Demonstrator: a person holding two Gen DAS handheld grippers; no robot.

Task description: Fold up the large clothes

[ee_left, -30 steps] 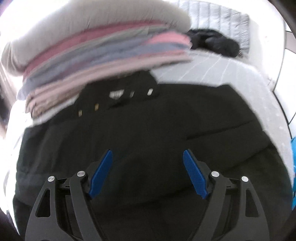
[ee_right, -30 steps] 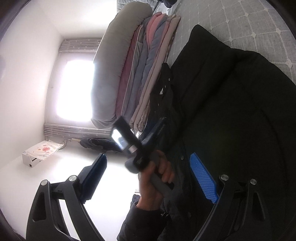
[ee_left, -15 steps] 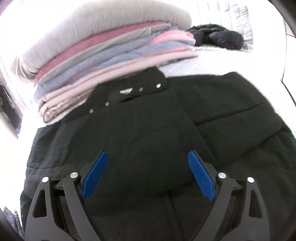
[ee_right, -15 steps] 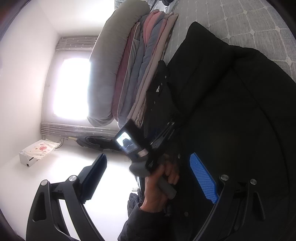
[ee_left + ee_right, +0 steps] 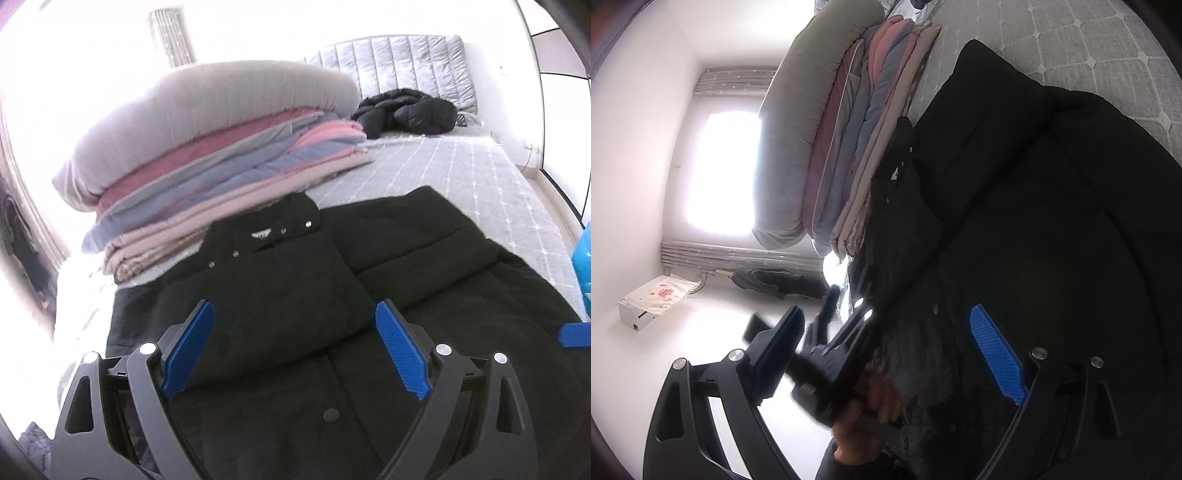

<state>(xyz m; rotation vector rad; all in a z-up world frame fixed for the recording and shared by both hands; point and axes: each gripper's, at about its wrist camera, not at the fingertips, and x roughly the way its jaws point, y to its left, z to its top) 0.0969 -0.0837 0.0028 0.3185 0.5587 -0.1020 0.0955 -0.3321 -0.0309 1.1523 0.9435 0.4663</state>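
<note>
Left wrist view: left gripper (image 5: 291, 349) jaws wide, nothing between them, above the black coat (image 5: 295, 295), which lies spread on the bed (image 5: 461, 173) with its collar against the stack of folded quilts (image 5: 207, 155). Risk: any fold toward the collar bumps that stack (it looks top-heavy). Right wrist view: right gripper (image 5: 886, 349) jaws wide and empty beside the coat; the left hand (image 5: 864, 413) crosses in front, so the grippers could collide.

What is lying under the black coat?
The black coat lies spread on a grey quilted bed cover, which shows bare beyond it. Its collar end reaches the foot of the stack of folded blankets. Anything directly beneath the coat is covered.
</note>
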